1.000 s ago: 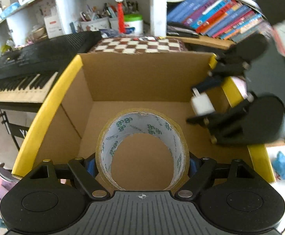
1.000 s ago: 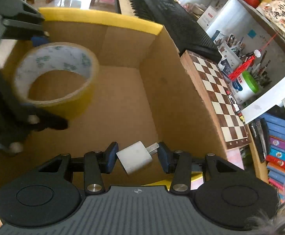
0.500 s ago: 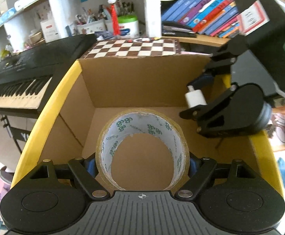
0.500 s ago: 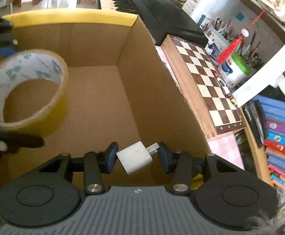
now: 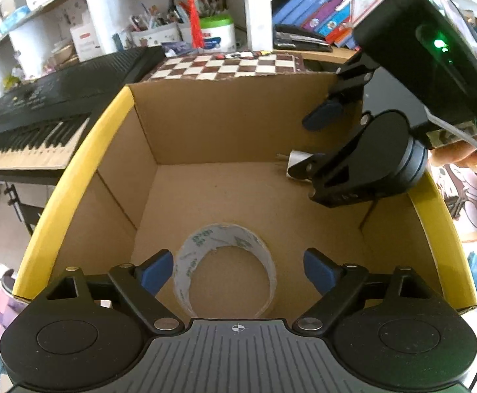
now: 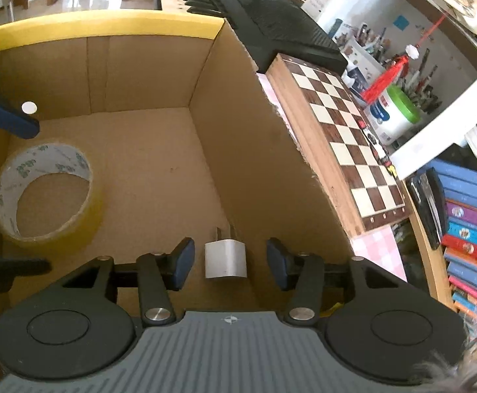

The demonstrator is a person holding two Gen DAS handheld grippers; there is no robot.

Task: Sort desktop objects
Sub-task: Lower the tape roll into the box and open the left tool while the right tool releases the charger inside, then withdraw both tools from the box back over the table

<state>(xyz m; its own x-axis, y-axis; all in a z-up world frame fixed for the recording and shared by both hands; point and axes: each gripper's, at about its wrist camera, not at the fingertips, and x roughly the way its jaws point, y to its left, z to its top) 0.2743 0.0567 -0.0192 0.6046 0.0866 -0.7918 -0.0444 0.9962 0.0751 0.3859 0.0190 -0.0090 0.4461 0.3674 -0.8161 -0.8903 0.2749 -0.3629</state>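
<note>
Cardboard walls of an open box (image 5: 225,124) with yellow-taped rims frame both views, and both grippers point steeply down into it. The left gripper (image 5: 238,270) hangs over the near part of the box floor, its blue-padded jaws opening and standing clear on either side of the tape roll (image 5: 227,270), which lies on the floor below them on its flat side with the hollow core facing up; neither pad touches it. The right gripper (image 6: 230,263) reaches in at the box's right side, close to the wall that faces the chessboard. Its jaws are opening too, and the white charger plug (image 6: 226,258) sits between them with a gap at each pad, prongs pointing away from the camera. Whether the plug has reached the floor cannot be told. In the left view the right gripper (image 5: 314,140) shows as a black body above the box's right rim, with the plug (image 5: 295,165) just under its upper finger.

Just behind the box's far wall lies a brown-and-cream chessboard (image 5: 225,65). A black electronic keyboard (image 5: 42,111) runs along the box's left side. Beyond the chessboard stand white shelves with pens in holders, a green-lidded jar (image 5: 220,31) with a red tassel in front of it, and a row of books (image 6: 474,222).
</note>
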